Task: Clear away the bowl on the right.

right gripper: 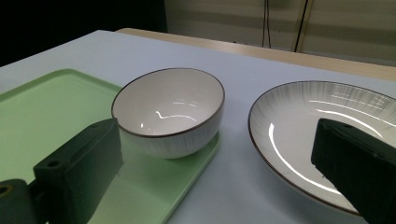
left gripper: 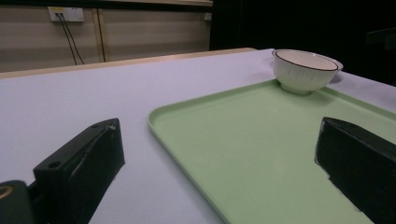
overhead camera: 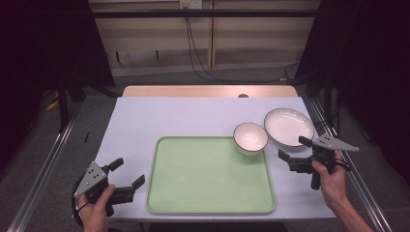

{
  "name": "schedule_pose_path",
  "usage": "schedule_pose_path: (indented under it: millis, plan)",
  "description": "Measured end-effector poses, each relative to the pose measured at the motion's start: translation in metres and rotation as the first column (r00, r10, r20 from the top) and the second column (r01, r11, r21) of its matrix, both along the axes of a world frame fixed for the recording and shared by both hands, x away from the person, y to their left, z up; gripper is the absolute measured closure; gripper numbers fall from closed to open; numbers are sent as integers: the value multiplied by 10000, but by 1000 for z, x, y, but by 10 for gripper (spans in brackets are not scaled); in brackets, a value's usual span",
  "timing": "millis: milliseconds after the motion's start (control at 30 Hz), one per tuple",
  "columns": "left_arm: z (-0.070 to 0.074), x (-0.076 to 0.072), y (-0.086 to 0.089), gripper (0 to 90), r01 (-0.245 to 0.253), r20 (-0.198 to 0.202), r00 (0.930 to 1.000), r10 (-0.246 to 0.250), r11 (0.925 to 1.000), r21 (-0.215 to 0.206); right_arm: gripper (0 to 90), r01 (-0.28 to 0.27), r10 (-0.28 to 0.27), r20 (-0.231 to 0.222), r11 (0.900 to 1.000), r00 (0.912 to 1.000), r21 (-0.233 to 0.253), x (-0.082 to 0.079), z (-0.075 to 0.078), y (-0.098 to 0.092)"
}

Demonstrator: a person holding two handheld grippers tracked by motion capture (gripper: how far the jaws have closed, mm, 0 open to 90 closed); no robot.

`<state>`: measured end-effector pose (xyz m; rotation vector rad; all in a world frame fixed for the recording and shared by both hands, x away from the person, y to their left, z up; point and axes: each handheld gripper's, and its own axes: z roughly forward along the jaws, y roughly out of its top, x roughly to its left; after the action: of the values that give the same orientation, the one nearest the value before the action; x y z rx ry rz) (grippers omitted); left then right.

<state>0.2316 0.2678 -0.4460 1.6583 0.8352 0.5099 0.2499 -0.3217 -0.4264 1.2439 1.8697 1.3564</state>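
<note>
On the pale table (overhead camera: 145, 121), two grippers are waiting with jaws apart.
White bowl (overhead camera: 250, 137) is sitting in the green tray's (overhead camera: 208, 179) far right corner, beside the plate (overhead camera: 288, 126); left gripper (overhead camera: 129, 174) and right gripper (overhead camera: 293, 148) are holding nothing.

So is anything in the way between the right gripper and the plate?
No. The right gripper hovers open beside the plate, with bare table between them. The bowl sits off to the side, on the tray's corner.
</note>
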Motion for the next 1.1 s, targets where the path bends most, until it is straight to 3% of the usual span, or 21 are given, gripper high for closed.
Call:
schedule_pose_path:
  millis: [367,533,1100]
  plan:
    - [0,0,0,14,-26,29,10000,27,10000,-34,12,31,-31,41,9999,10000,-163,-28,-6,-4]
    - [0,-1,0,14,-38,37,10000,38,10000,-34,13,-27,27,45,10000,10000,-25,-40,-8,-6]
    - [1,-2,1,14,-15,65,10000,15,10000,-49,9,-318,320,165,9995,9994,-90,-63,-17,-9]
